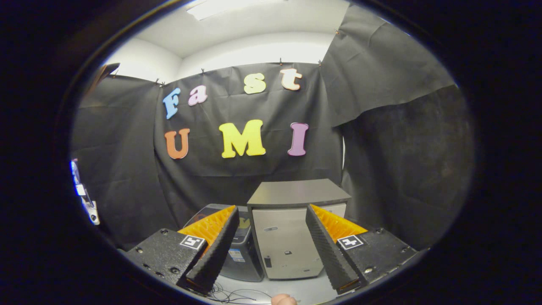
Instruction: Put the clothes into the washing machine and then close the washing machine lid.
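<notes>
- Black cloth walls the booth; a pale floor lies low in frame.
- Our gripper stands wide, holding nothing.
- The washing machine, lower centre beyond the fingers, has its lid down; we see no clothes, so loaded-and-closed or awaiting both fit.

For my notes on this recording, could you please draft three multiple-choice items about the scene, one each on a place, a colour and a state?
1. Where does the boxy appliance stand?
A. Beyond the fingers, seen through the gap between them
B. Clamped between the fingers
C. Hanging on the wall

2. What colour is the appliance's front panel?
A. Red
B. Light grey
C. Green

3. How is the gripper?
A. Shut on clothes
B. Shut on a cable
C. Open, holding nothing

Key: 1 A, it stands ahead before the black cloth; 2 B, the panel is pale grey; 3 C, the fingers stand apart with nothing between them.
</notes>
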The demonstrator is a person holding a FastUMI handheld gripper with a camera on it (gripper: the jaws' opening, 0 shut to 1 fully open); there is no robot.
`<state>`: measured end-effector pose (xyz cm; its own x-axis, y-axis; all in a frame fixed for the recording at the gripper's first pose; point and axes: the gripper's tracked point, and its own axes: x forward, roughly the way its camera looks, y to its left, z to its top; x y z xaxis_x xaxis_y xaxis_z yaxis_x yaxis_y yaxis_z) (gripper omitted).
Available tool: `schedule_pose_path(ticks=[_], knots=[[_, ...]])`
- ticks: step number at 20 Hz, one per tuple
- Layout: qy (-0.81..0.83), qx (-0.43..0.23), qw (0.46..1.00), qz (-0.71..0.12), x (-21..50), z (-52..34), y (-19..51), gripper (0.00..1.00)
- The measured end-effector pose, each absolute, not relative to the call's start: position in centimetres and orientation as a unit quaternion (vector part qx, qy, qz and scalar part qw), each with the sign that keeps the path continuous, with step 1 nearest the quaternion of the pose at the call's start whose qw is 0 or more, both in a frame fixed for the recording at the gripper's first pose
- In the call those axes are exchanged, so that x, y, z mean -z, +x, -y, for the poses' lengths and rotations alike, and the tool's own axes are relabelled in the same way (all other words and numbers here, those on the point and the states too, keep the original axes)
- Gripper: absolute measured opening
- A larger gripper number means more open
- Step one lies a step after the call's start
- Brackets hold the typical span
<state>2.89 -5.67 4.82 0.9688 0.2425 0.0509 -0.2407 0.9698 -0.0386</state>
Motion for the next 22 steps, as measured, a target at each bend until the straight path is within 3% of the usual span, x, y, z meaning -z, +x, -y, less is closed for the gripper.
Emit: schedule_pose_path(ticks=[22], knots=[[-0.017, -0.118, 0.993, 0.023, -4.7, 5.56, 2.81, 0.98]])
